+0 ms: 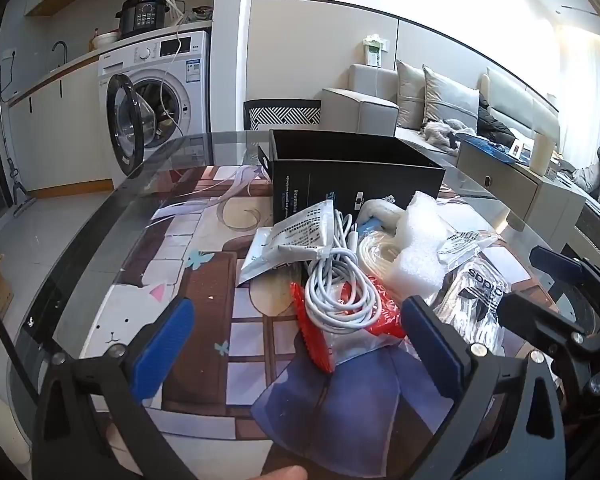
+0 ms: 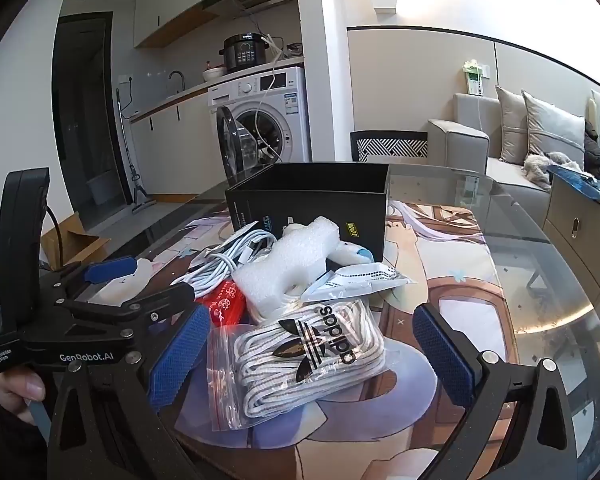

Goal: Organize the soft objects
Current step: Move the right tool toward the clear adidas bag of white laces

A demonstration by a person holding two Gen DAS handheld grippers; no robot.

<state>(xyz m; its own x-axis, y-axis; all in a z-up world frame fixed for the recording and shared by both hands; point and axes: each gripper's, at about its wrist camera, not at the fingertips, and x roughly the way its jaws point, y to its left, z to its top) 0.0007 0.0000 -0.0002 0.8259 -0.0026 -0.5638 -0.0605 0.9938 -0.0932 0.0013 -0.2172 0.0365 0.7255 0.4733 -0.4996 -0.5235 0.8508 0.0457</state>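
- Left gripper (image 1: 296, 344): jaws spread wide, holding nothing; blue pads low over the glass table (image 1: 100, 216); the red packet (image 1: 314, 332) and the coiled white cable (image 1: 336, 292) lie between and just beyond its fingertips.
- Right gripper (image 2: 312, 356): jaws likewise spread wide and holding nothing; the bag of white laces (image 2: 300, 364) lies between its two pads, touching neither as far as can be seen.
- Bag of white laces: clear zip bag with a black trefoil logo; long axis runs from near left to far right in the right wrist view; its red zip edge faces the near left.
- White cable: loose coil at the left of the pile, its loops stretching from near to far.
- White foam wrap (image 2: 296, 264): crumpled, atop the pile's middle, just beyond the lace bag.
- Printed white pouch (image 1: 296, 232): tilted, resting on the cable's far end.
- Black box (image 2: 312, 200): open-topped, upright, just beyond the pile.
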